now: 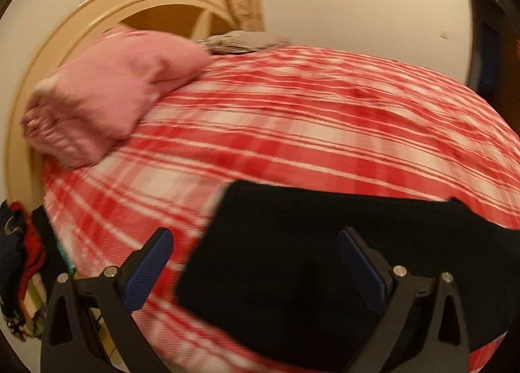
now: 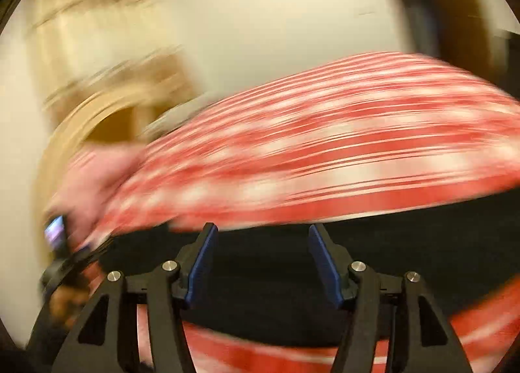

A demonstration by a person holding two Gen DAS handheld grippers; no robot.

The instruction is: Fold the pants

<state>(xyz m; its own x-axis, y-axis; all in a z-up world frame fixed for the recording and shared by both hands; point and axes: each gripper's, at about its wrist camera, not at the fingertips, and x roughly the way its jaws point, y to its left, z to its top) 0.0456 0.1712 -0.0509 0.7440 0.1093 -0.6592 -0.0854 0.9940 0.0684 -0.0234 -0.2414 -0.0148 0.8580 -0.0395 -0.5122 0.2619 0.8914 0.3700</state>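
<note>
left gripper [image 1: 255, 241] and right gripper [image 2: 260, 236] both gape empty over the black pants [image 1: 325, 259], which lie seemingly folded on the plaid bedspread [image 1: 292, 119], through blur

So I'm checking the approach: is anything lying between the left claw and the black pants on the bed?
Nothing visible: the open left claw hovers right over the flat black fabric pants.
</note>
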